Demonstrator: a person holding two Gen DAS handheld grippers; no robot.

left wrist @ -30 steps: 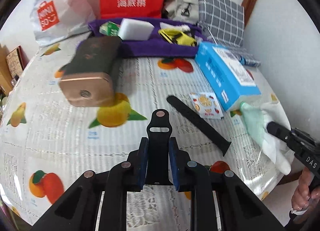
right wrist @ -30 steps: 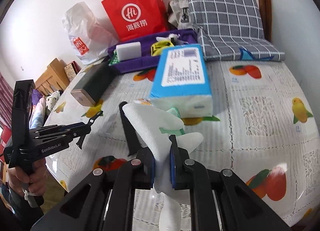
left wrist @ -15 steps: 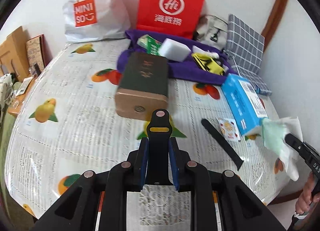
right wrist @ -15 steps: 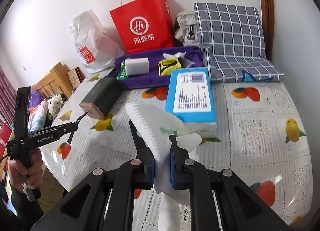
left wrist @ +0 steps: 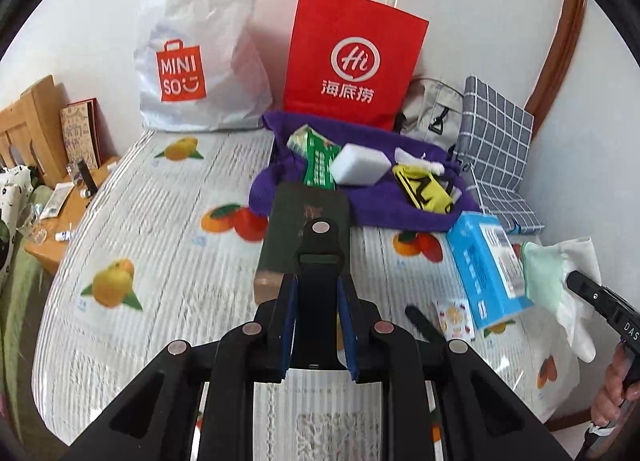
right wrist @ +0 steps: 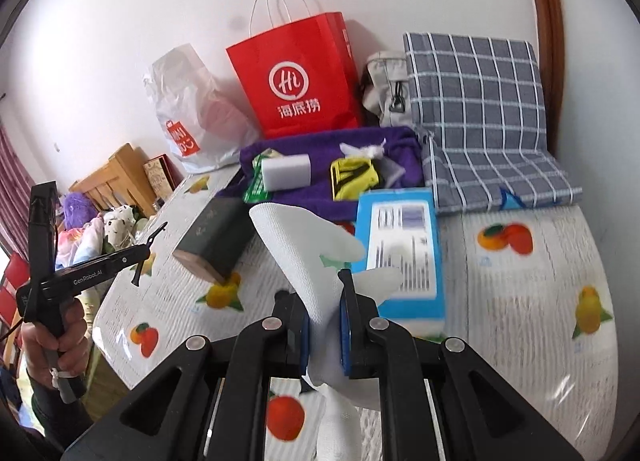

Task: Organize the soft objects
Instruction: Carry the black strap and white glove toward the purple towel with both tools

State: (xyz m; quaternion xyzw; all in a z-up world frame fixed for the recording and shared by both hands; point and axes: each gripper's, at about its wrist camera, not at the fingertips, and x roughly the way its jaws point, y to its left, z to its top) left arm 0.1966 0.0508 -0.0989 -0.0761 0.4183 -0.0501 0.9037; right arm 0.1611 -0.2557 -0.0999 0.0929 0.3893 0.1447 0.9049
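My left gripper (left wrist: 320, 293) is shut on a black watch strap (left wrist: 320, 253) that sticks up between its blue pads, held above the table. My right gripper (right wrist: 325, 301) is shut on a white glove with a pale green cuff (right wrist: 304, 237), also lifted off the table; in the left wrist view that glove (left wrist: 576, 261) hangs at the far right. At the back a purple towel (left wrist: 380, 209) carries a white sponge (left wrist: 362, 163), a green packet (left wrist: 318, 165) and a yellow cloth item (left wrist: 422, 191).
A dark box (left wrist: 296, 221) lies mid-table, with a blue tissue pack (left wrist: 486, 265), a small sachet (left wrist: 456, 315) and a second black strap (left wrist: 420, 323) to its right. A red paper bag (left wrist: 352, 61), a white plastic bag (left wrist: 192, 53) and a checked cushion (right wrist: 476, 101) stand at the wall.
Both grippers have risen with their loads still held. The left view has swung so that the bags and wall show more; the dark box now lies straight ahead of the strap.
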